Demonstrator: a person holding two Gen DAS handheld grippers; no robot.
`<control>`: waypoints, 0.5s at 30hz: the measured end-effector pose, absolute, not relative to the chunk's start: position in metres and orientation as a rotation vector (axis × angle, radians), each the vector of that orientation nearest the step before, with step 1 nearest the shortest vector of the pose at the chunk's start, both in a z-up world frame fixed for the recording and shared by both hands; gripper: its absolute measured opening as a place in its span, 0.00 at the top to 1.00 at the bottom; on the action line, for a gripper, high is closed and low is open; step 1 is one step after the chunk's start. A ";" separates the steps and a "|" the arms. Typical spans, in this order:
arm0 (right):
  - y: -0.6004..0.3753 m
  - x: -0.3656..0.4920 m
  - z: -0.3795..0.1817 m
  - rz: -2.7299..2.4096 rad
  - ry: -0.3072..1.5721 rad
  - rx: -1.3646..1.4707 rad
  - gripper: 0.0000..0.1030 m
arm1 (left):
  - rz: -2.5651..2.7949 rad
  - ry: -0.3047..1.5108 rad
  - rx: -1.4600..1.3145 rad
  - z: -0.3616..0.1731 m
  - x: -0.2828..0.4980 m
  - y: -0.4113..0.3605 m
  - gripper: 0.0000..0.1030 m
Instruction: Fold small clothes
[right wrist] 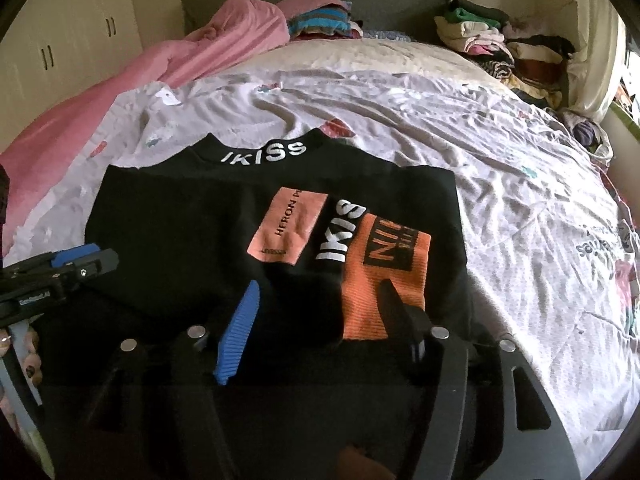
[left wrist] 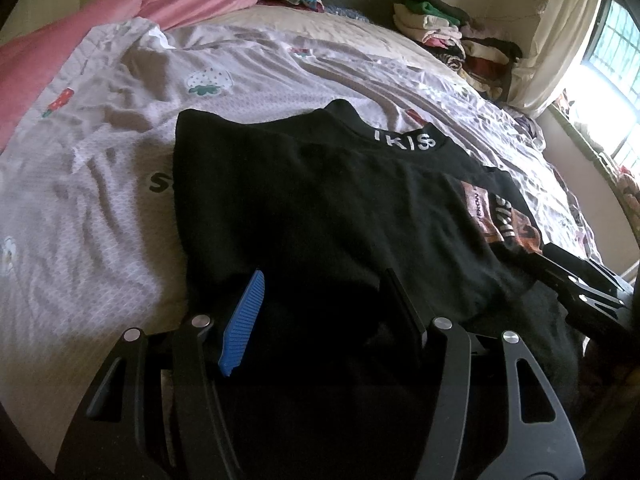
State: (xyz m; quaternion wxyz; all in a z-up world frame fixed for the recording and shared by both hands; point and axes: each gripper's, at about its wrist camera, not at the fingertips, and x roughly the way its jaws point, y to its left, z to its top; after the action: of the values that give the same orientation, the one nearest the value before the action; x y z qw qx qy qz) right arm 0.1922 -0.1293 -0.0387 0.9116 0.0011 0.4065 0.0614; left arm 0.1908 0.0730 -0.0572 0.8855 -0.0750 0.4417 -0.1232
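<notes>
A black top [right wrist: 180,224] was seen spread flat on the bed [right wrist: 500,184], collar away from the cameras, one orange-cuffed sleeve [right wrist: 380,276] folded across its front. The left gripper [left wrist: 324,312] was held over the near hem, fingers apart, nothing pinched. The right gripper [right wrist: 320,320] was poised over the cuff, fingers wide, not gripping. Folded piles [right wrist: 500,48] were stacked by the headboard.

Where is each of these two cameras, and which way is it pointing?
Left wrist: on the left gripper, looking down over the black top on the bed; right gripper at its right edge.
Right wrist: on the right gripper, facing the headboard; left gripper at its left edge.
Shared: top, bed, clothes piles.
</notes>
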 end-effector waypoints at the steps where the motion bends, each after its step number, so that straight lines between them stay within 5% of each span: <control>1: -0.130 0.191 -0.037 0.128 0.834 0.005 0.36 | -0.256 0.918 -0.158 -0.057 0.190 0.073 0.49; 5: -0.130 0.188 -0.032 0.127 0.817 0.009 0.30 | -0.251 0.905 -0.156 -0.052 0.186 0.073 0.48; 15: -0.140 0.174 -0.014 0.123 0.770 0.030 0.08 | -0.234 0.863 -0.148 -0.040 0.176 0.074 0.23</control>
State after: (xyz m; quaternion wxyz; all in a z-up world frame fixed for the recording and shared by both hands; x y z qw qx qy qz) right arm 0.1738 -0.1405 -0.0141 0.9249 0.0144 0.3752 0.0599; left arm 0.1762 0.0738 -0.0401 0.8991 -0.0717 0.4168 -0.1133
